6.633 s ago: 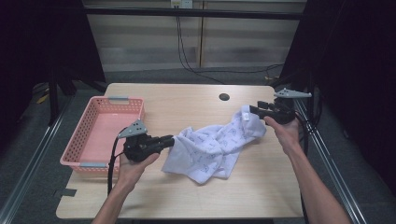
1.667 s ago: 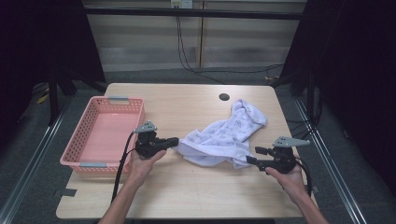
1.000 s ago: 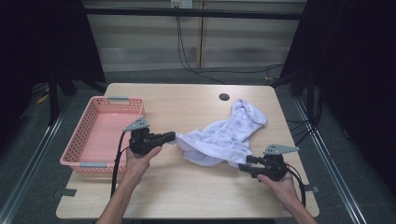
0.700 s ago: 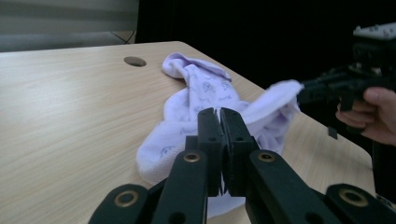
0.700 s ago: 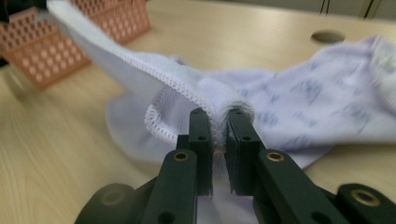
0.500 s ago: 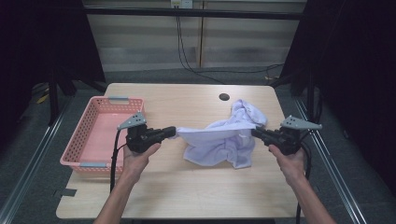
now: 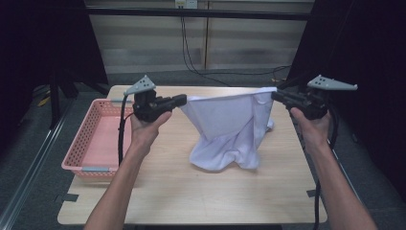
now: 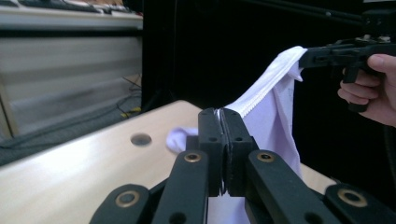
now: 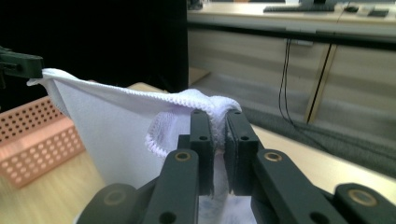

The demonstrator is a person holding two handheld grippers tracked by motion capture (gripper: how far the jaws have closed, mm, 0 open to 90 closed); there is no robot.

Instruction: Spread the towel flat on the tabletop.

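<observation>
White cloth point(image 7: 225, 129) stretched in the air between both tongs, top edge taut, lower part sagging onto the table point(image 7: 191, 191). Left tongs point(image 7: 181, 99) clamped on the cloth's left corner, jaws pressed together on the hem. Right tongs point(image 7: 276, 96) just closed, now clamped on a bunched right corner. Pink basket point(image 7: 91, 143) sits on the table's left side, apart from the cloth.

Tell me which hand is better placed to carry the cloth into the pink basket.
Left. The left gripper pinches the white cloth beside the pink basket; the right gripper holds the opposite corner at the table's far side.
</observation>
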